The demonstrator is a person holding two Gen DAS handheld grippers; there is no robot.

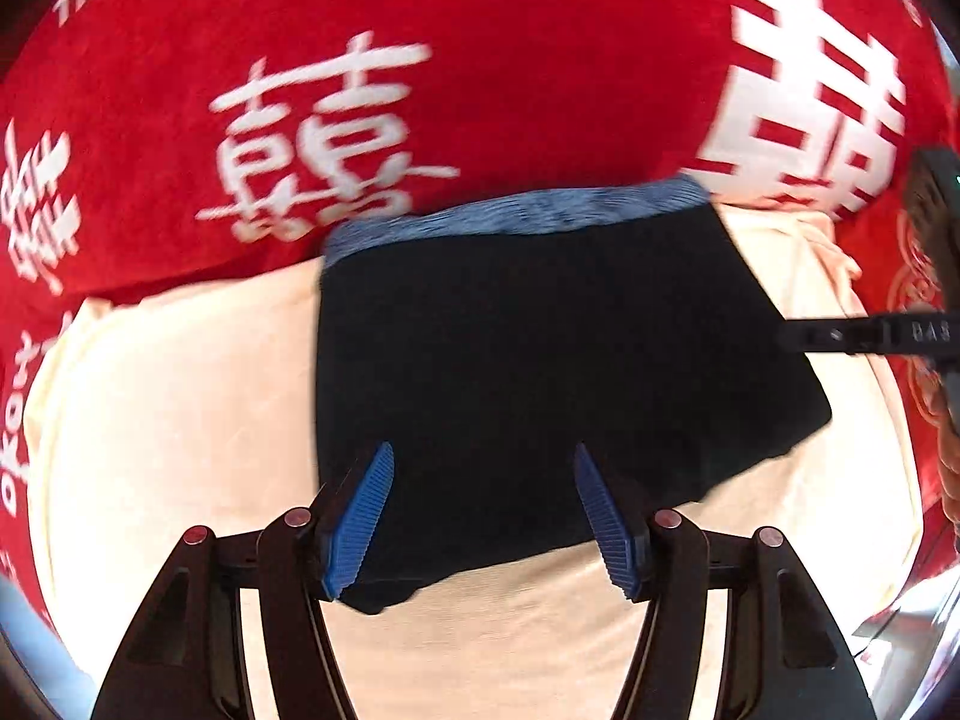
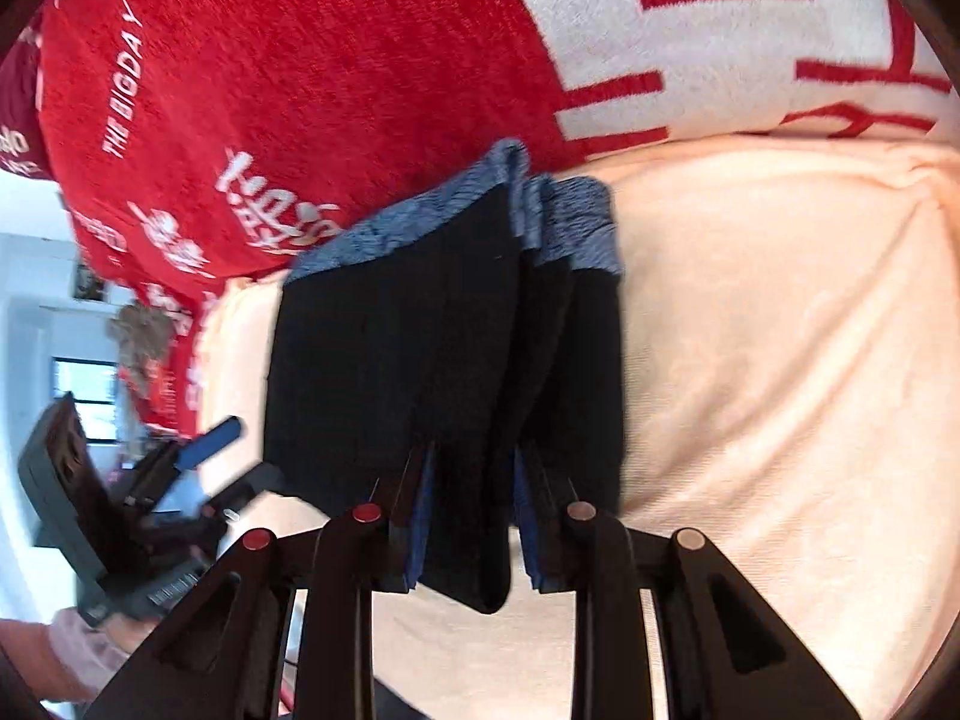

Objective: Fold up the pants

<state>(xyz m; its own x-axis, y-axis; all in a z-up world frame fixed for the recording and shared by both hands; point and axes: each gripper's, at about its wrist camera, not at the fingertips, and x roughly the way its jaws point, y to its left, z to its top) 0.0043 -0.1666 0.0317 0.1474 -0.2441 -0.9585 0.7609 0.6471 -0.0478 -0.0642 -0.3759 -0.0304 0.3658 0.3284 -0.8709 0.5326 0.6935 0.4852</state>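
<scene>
The pants are dark navy shorts with a mottled blue waistband, lying on a cream cloth. My left gripper is open, its blue pads wide apart just above the near edge of the shorts, holding nothing. In the right wrist view the shorts hang in folds, lifted at one edge. My right gripper is shut on that dark edge, with fabric bunched between its blue pads. The right gripper also shows at the right edge of the left wrist view. The left gripper shows at lower left of the right wrist view.
A red blanket with large white characters lies behind the cream cloth and rises at the back. In the right wrist view a bright room with a window shows at far left, and a hand holds the left tool.
</scene>
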